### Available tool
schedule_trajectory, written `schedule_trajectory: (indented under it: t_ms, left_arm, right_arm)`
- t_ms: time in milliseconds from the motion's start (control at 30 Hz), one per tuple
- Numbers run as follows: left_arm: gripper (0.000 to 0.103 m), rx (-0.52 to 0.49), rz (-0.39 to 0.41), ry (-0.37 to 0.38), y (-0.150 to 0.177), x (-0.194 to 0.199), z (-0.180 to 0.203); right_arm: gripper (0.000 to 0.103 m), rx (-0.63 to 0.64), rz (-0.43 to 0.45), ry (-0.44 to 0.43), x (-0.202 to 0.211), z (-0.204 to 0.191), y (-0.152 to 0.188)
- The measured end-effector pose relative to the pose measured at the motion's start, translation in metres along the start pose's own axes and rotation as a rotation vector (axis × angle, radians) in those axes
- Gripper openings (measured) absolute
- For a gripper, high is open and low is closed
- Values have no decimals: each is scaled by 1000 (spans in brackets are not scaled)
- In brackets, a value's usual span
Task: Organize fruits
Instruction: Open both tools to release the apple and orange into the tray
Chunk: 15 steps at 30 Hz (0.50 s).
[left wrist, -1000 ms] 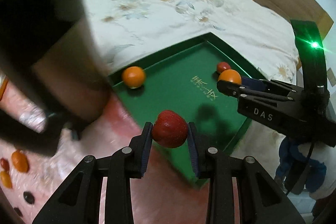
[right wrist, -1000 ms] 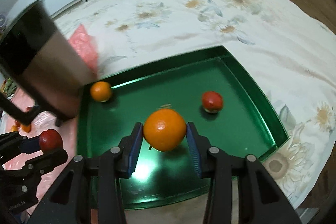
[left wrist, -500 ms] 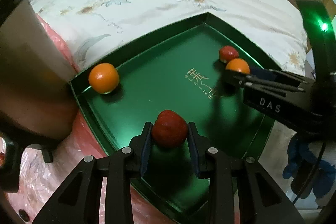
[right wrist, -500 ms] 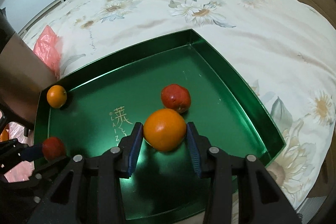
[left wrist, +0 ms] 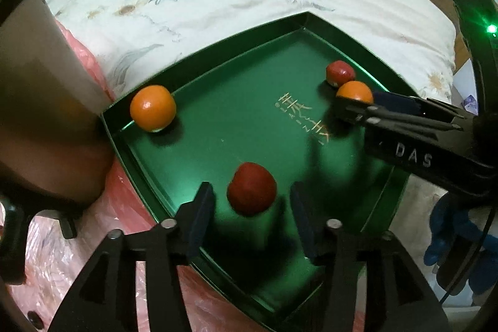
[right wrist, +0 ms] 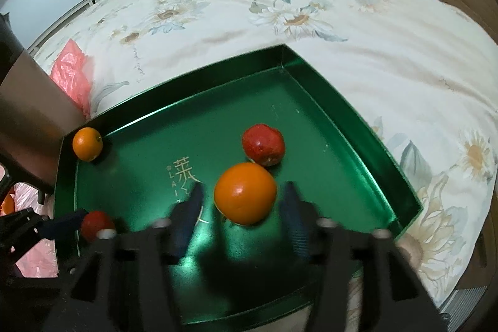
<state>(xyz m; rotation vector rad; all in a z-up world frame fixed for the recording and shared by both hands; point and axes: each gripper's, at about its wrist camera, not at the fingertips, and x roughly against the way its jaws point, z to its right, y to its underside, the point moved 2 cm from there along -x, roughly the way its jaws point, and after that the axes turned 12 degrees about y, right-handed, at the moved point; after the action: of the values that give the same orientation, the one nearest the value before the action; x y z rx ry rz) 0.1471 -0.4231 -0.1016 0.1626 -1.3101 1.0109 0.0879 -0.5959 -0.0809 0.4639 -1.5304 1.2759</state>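
Green tray (right wrist: 348,120) on floral bedspread (right wrist: 311,21) held two oranges (right wrist: 245,197), two apples (left wrist: 251,192). My left gripper (left wrist: 252,207) and right gripper (right wrist: 242,207) stood spread, pinching nothing.

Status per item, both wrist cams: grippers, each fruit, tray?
left gripper: open, jaws clear of the fruit between them
right gripper: open, jaws clear of the fruit between them
near red fruit: released, inside tray
large orange: released, inside tray
far red fruit: resting in tray, beside large orange
small orange: resting in tray corner
green tray: on floral bedding, holds four fruits
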Motion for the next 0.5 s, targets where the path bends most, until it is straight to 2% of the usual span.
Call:
schedule_trajectory:
  t_ms: [367, 500]
  left_arm:
    - [51, -21, 33, 35, 12, 26, 10]
    - [51, -43, 76, 41, 24, 44, 14]
  right_arm:
    - [103, -10, 39, 35, 29, 4, 3]
    - [103, -15, 49, 43, 42, 5, 8]
